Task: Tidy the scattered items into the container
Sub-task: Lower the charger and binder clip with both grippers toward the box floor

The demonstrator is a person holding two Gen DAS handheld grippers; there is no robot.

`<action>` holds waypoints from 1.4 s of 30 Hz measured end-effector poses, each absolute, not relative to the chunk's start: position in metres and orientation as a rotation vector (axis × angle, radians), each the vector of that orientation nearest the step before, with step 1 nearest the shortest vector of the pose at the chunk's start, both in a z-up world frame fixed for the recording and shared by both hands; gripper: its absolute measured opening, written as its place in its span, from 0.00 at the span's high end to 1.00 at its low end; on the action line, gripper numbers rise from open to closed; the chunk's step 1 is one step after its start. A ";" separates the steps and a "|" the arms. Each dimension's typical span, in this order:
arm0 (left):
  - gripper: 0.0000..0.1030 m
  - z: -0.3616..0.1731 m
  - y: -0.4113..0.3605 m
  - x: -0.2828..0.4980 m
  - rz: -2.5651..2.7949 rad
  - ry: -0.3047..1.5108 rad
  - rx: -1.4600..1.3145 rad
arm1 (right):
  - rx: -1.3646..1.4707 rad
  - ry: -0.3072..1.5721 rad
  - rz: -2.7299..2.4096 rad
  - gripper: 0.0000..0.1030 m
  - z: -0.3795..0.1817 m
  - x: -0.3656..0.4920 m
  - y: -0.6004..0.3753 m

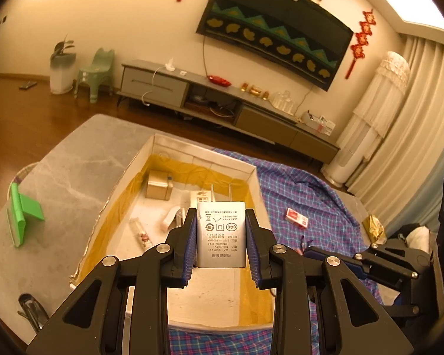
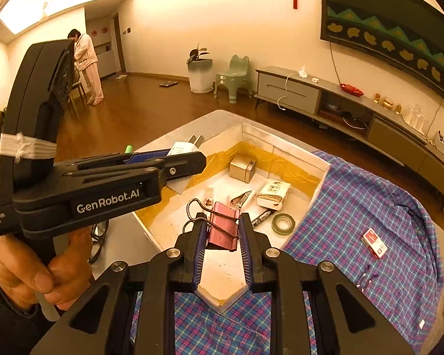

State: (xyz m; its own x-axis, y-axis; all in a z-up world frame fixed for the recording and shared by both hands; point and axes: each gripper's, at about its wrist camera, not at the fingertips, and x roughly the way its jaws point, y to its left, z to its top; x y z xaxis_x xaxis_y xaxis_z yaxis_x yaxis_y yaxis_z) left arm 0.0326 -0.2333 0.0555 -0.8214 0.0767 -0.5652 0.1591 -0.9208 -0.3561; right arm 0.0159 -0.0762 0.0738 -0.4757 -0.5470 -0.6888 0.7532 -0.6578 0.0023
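Already several items lie in the box (image 2: pixel 322 177) below my grippers, left gripper (image 1: pixel 221 230) clamped on a charger (image 1: pixel 221 236), right gripper (image 2: pixel 222 233) pinching a binder clip (image 2: pixel 222 226), a red pack (image 2: pixel 375 243) waiting rightward.

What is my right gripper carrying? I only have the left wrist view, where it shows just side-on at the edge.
Observer: The right gripper is shut on a pink binder clip.
Operator: Is it above the box?
Observer: Yes, over the near corner of the box.
Operator: Anything in the box hidden from me?
Observer: A roll of tape and a black marker lie behind your charger.
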 end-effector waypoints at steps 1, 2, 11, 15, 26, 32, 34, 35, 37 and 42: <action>0.70 0.054 -0.235 0.032 -2.884 0.616 0.929 | 0.865 0.393 -2.150 0.78 0.072 0.016 -0.079; 0.70 0.053 -0.237 0.031 -2.879 0.622 0.933 | 0.870 0.399 -2.146 0.78 0.070 0.014 -0.082; 0.70 0.030 -0.249 0.019 -2.811 0.645 0.995 | 0.929 0.465 -2.119 0.78 0.046 -0.003 -0.103; 0.70 0.019 -0.248 0.014 -2.789 0.635 1.026 | 0.954 0.489 -2.112 0.78 0.037 -0.008 -0.108; 0.70 -0.004 -0.258 0.002 -2.739 0.635 1.102 | 1.045 0.548 -2.070 0.78 0.011 -0.025 -0.124; 0.70 -0.008 -0.269 0.002 -2.710 0.660 1.124 | 1.124 0.538 -2.040 0.77 -0.002 -0.041 -0.137; 0.69 -0.010 -0.272 0.001 -2.699 0.669 1.136 | 1.152 0.529 -2.030 0.77 -0.006 -0.047 -0.140; 0.69 -0.011 -0.273 0.000 -2.692 0.671 1.142 | 1.162 0.527 -2.025 0.77 -0.008 -0.049 -0.142; 0.69 -0.014 -0.275 -0.001 -2.679 0.670 1.157 | 1.184 0.523 -2.014 0.77 -0.011 -0.052 -0.146; 0.68 -0.019 -0.276 -0.006 -2.669 0.671 1.192 | 1.222 0.507 -2.007 0.77 -0.014 -0.059 -0.150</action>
